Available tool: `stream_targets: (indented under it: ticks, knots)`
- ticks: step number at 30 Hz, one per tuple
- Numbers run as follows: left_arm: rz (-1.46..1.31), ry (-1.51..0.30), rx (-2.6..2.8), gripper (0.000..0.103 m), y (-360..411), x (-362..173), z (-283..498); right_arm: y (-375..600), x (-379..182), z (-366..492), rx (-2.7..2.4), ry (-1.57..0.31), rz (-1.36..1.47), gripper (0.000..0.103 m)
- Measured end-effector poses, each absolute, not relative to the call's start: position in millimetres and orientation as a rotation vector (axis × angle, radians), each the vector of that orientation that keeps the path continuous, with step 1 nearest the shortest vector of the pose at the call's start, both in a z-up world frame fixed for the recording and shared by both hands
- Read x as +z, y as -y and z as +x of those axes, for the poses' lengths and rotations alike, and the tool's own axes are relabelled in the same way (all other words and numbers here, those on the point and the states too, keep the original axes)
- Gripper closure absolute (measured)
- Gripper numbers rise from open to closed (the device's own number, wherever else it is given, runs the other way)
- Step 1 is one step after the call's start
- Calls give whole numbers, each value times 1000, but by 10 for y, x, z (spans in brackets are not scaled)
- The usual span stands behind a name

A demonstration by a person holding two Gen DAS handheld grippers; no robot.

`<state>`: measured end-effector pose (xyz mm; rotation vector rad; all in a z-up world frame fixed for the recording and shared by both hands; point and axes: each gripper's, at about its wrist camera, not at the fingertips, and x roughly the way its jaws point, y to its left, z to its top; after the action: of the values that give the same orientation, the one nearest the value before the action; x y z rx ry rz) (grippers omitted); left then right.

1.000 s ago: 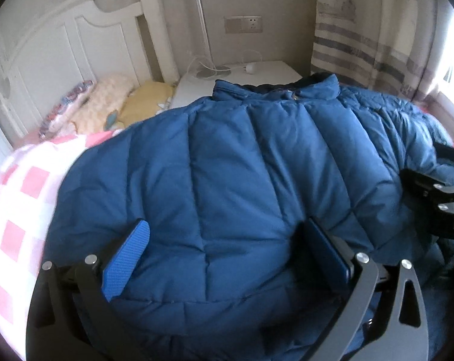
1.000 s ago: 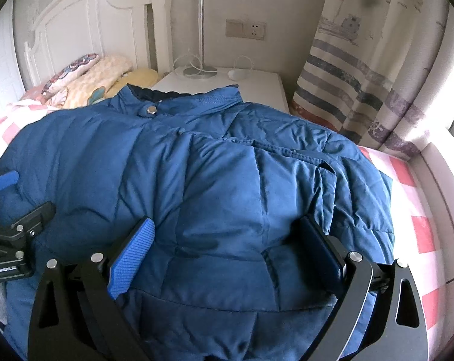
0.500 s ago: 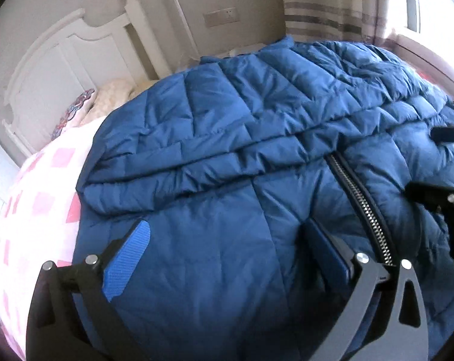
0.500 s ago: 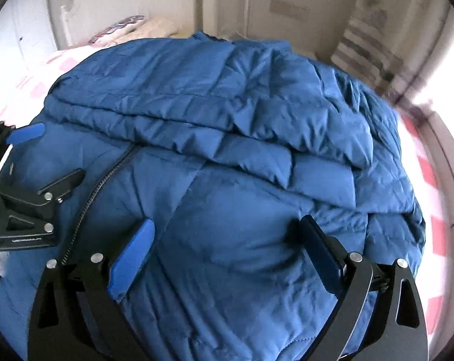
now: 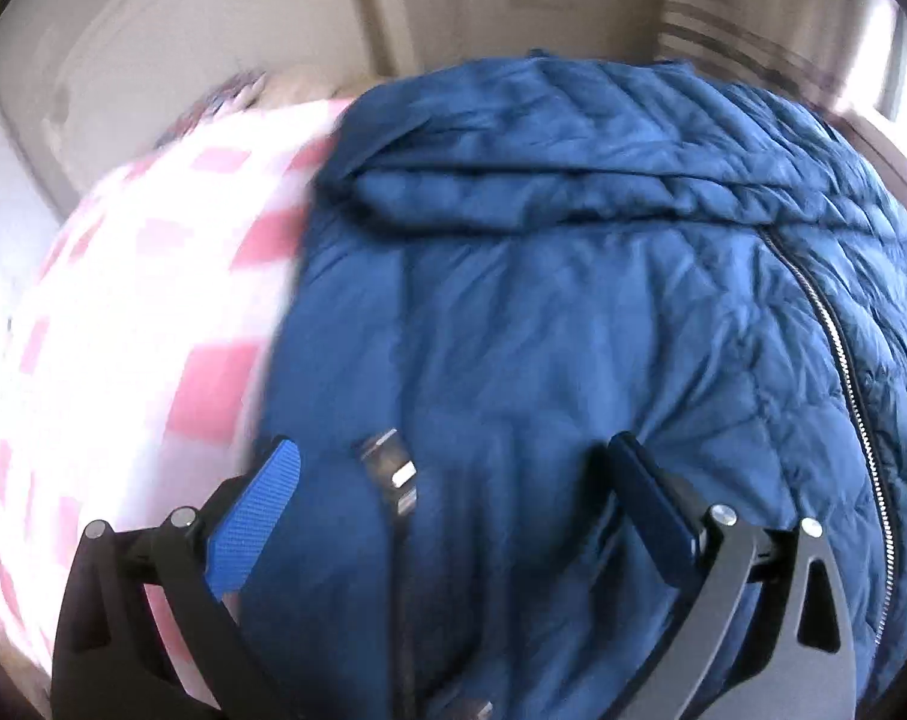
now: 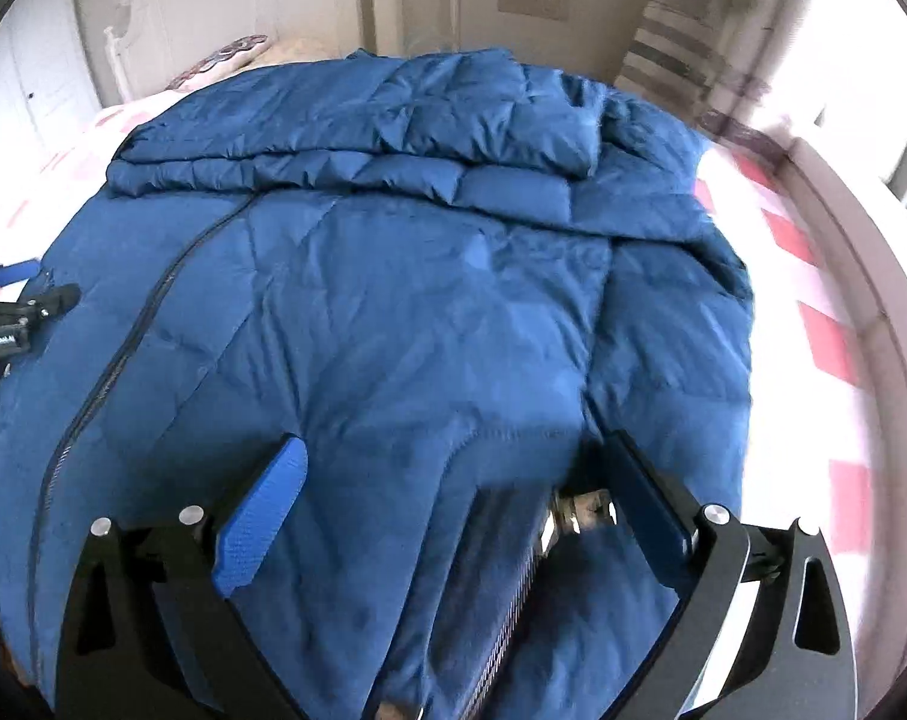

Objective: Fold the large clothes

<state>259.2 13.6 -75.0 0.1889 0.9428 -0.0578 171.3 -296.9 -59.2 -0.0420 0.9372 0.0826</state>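
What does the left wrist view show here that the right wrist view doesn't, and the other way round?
Only the left wrist view shows the checked bedspread on the jacket's left. Only the right wrist view shows the left gripper at the jacket's edge and the wall socket. Both show the blue jacket folded across the top, its zip, and the headboard.

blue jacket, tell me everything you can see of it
The blue jacket is a quilted, puffy coat of smooth blue fabric, spread over the pink-checked bedspread. Its far part is folded back toward the camera in a thick layer. A zipper runs down the front. Both open grippers sit at its near edge.
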Motion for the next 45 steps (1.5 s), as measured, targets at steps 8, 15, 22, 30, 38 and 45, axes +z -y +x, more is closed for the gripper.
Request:
stream_targets:
  ticks: [8,15,22,30,38,45]
  knots:
    - [239,-817,-195,2,143,-596,1646,2439,-621,1082,280,-916,-133,8]
    - [450,-775,-121,2,457,-770,1329,2379,-595,889,223,-902,-149,7]
    - [499,-755,-206,2,557,-853,804,2140,-774,412,278,-839,-234,6]
    - [355,-732,-153,2,185,-700,628,2704,-539,39,186,-768,-82,6]
    - [229,-797,25,2,-733,-727,611,3561,-659,-542,141,-788,149,7]
    - [88,-861,-59,2,-1069,-880,572,3690,-990,-664,181,-836,290,16]
